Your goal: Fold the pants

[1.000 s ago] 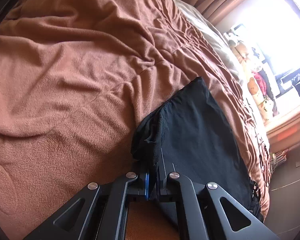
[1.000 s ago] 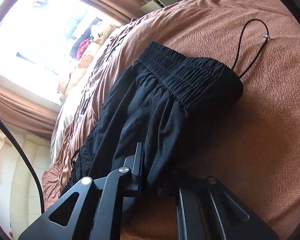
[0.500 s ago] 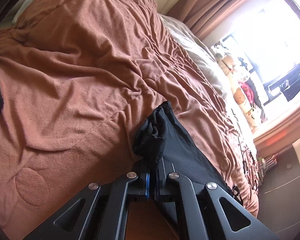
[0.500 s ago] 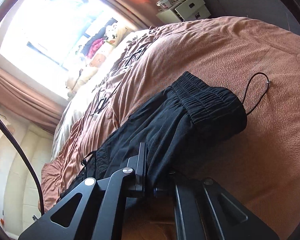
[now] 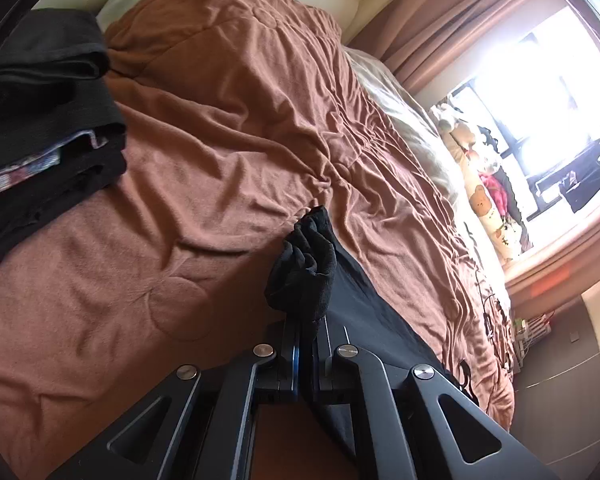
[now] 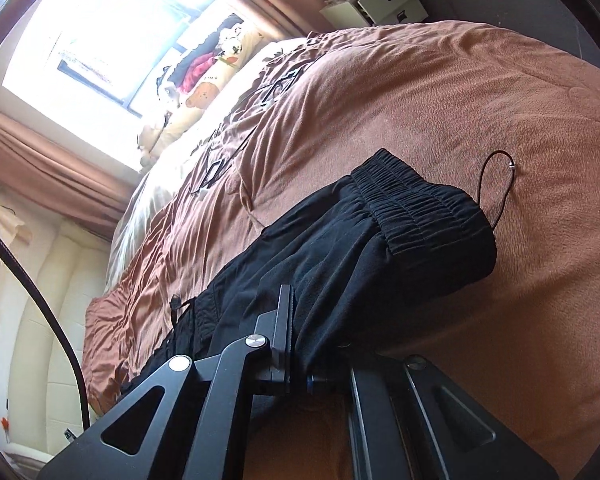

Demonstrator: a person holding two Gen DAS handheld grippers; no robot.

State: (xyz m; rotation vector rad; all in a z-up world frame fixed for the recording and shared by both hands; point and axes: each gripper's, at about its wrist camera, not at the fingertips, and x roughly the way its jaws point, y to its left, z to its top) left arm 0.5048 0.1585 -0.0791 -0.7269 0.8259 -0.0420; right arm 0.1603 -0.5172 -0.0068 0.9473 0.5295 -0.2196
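Note:
Black pants (image 6: 340, 248) lie stretched over a brown blanket (image 5: 228, 152) on a bed. Their elastic waistband (image 6: 416, 204) rests on the blanket at the right of the right wrist view, with a thin drawstring loop (image 6: 500, 184) beside it. My right gripper (image 6: 300, 344) is shut on a fold of the pants' black cloth, which hides its right finger. In the left wrist view my left gripper (image 5: 309, 344) is shut on the bunched leg end (image 5: 306, 268) of the pants, lifted off the blanket, and the cloth trails down to the right.
A stack of folded dark clothes (image 5: 40, 128) sits at the far left of the bed. Plush toys (image 5: 484, 200) and a pale sheet line the window side. A white bedside cabinet (image 6: 380, 0) stands beyond the bed's edge. A black cable (image 6: 40, 296) hangs at the left.
My left gripper has carried the leg end up and along the bed, bringing the stack of dark clothes into view. The right gripper has risen, so the waistband looks smaller and farther.

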